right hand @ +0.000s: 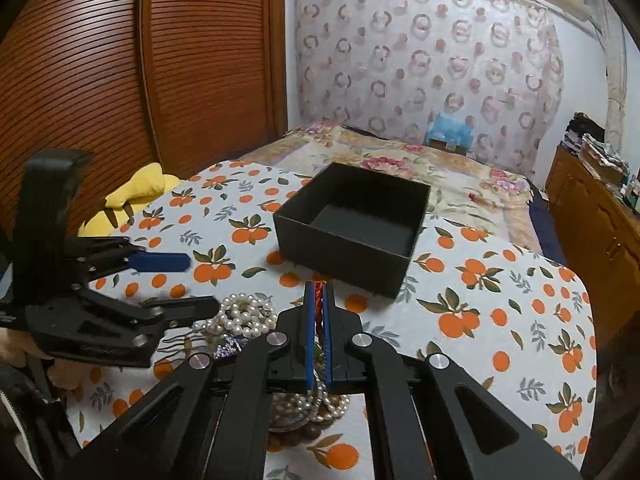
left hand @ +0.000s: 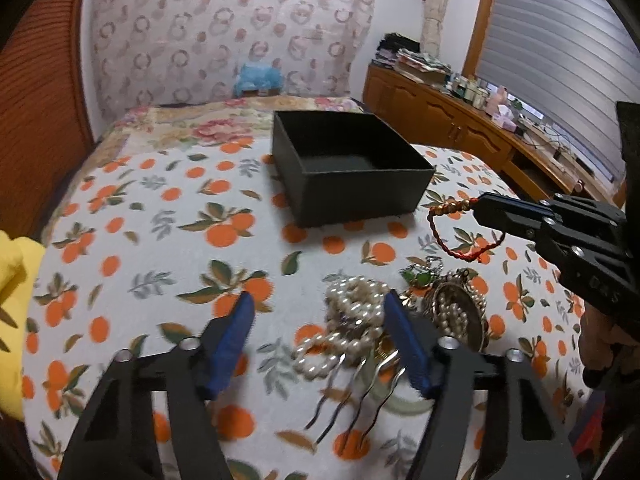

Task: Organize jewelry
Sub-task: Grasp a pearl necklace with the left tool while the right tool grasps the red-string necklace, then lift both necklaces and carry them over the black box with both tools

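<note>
Both wrist views face the box [left hand: 348, 168] closely.

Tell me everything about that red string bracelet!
The red bracelet is a thin twisted cord loop with small gold and red beads near one end. The right gripper pinches it at that beaded end, so the loop hangs in the air above the orange-print cloth, between the black box and the pearl pile.

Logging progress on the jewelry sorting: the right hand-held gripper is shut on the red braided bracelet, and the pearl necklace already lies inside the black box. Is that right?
Not quite. The black box is empty in the right wrist view; the pearl necklace still lies on the orange-print cloth in front of it. The right hand-held gripper is indeed shut on the red braided bracelet.
</note>
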A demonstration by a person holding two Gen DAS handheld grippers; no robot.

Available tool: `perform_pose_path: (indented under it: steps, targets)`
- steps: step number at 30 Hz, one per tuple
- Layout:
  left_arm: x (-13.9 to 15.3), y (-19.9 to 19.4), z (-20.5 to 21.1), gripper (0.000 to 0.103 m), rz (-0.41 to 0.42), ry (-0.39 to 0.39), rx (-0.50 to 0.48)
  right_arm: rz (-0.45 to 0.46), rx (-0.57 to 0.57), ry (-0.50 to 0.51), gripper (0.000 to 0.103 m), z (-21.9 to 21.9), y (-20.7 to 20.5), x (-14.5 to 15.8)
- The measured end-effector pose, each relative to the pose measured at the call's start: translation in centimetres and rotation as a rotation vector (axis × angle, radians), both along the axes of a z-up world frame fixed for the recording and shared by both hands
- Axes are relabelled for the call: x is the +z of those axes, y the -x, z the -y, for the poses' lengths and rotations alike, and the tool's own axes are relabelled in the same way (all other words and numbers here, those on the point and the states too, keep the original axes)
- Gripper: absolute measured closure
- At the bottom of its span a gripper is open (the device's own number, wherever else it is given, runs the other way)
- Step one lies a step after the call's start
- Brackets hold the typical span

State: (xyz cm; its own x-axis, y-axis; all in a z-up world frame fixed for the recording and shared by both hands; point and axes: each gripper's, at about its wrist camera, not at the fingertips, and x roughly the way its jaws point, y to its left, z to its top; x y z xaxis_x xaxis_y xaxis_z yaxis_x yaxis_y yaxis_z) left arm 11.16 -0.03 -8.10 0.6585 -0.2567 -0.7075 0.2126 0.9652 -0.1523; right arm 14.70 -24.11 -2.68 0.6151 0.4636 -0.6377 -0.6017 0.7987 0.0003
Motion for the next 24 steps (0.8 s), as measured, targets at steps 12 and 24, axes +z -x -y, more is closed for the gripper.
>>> perform_pose_path:
  steps: [12, 24]
  targets:
    - [-1.4, -1.3, 1.2, 0.07, -0.062, 0.108, -0.038, -0.021, -0.023, -0.01, 0.099, 1.2, 0.2, -0.9]
    - [2.3, -0.5, 0.7, 0.097, 0.018, 0.09, -0.04, -0.004, -0.034, -0.017, 0.099, 2.0, 0.4, -0.4]
